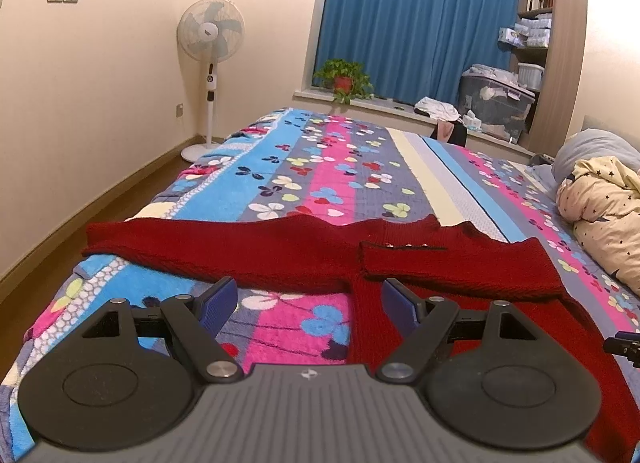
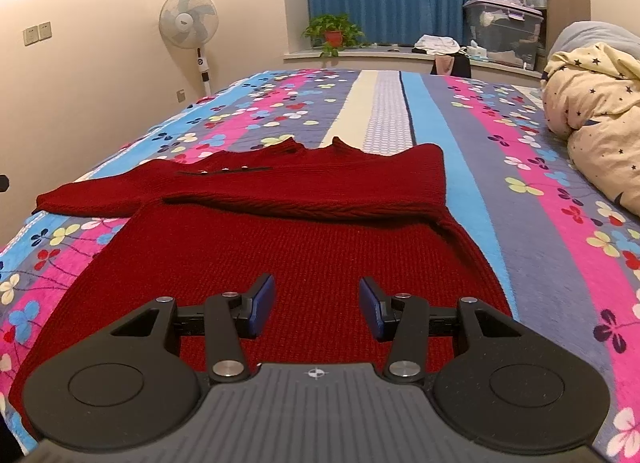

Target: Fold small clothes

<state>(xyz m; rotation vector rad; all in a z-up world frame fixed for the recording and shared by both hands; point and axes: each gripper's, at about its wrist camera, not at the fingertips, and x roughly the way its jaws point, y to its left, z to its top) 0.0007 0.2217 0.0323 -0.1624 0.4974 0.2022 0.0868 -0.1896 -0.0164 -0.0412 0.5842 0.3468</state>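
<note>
A dark red knitted sweater [image 2: 296,239] lies flat on the flowered bedspread [image 2: 520,167], neck toward the far end. One sleeve is folded across its chest; the other sleeve [image 1: 200,243] stretches out to the left. My left gripper [image 1: 308,299] hovers open over the sweater's left edge, with nothing between its blue pads [image 1: 218,303]. Over the sweater's lower body my right gripper [image 2: 316,303] is open too, its jaws narrower than the left's and holding nothing. A bit of the right gripper [image 1: 624,347] shows at the right edge of the left wrist view.
A bundled star-print duvet [image 2: 592,103] and a grey pillow [image 1: 592,151] lie at the bed's right side. A standing fan [image 1: 210,63] is by the left wall. The window ledge holds a potted plant [image 1: 344,81], clothes and a storage bin [image 1: 496,103].
</note>
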